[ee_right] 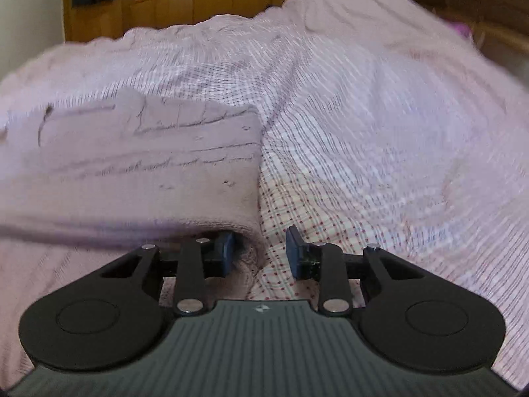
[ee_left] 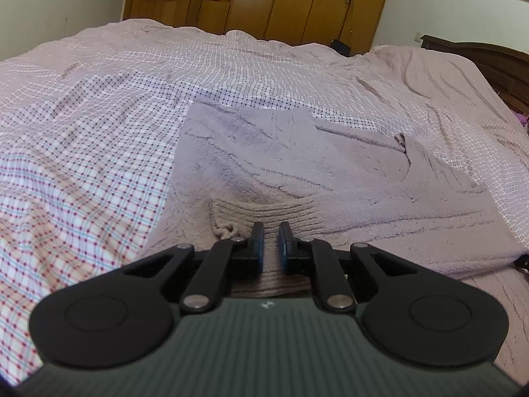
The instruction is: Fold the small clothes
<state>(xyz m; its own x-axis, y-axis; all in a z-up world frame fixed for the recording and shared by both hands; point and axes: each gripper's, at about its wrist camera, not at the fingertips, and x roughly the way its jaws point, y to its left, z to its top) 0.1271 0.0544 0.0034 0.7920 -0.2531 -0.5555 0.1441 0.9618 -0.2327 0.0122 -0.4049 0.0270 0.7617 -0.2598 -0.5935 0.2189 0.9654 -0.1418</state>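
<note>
A: A bedroom: a bed under a checked sheet (ee_left: 99, 139) in pink and white, with a wooden wardrobe (ee_left: 297, 3) along the far wall.

B: And the garment?

A: A mauve knitted sweater (ee_left: 264, 165) lies flat on the sheet, partly folded. The left wrist view shows most of it, spreading ahead of the fingers and off to their right, with its ribbed hem (ee_left: 264, 211) nearest them. It also shows a dark headboard (ee_left: 489, 53) at far right.

B: What does the right wrist view add?

A: It is blurred, but it shows the sweater's (ee_right: 148, 152) right edge, a thick folded corner, and open sheet (ee_right: 380, 132) ahead and to the right of the fingers (the left view shows none of that corner's underside).

B: The left gripper (ee_left: 271, 230)?

A: Its jaws stand narrow, nearly together, and the ribbed hem sits bunched between them. They are pinching it.

B: And the right gripper (ee_right: 260, 236)?

A: Its jaws are partly apart. The left finger (ee_right: 226, 243) is tucked under the overhanging folded corner; the other stands clear over bare sheet. A fold of knit lies in the gap, but the pads do not press on it.
</note>
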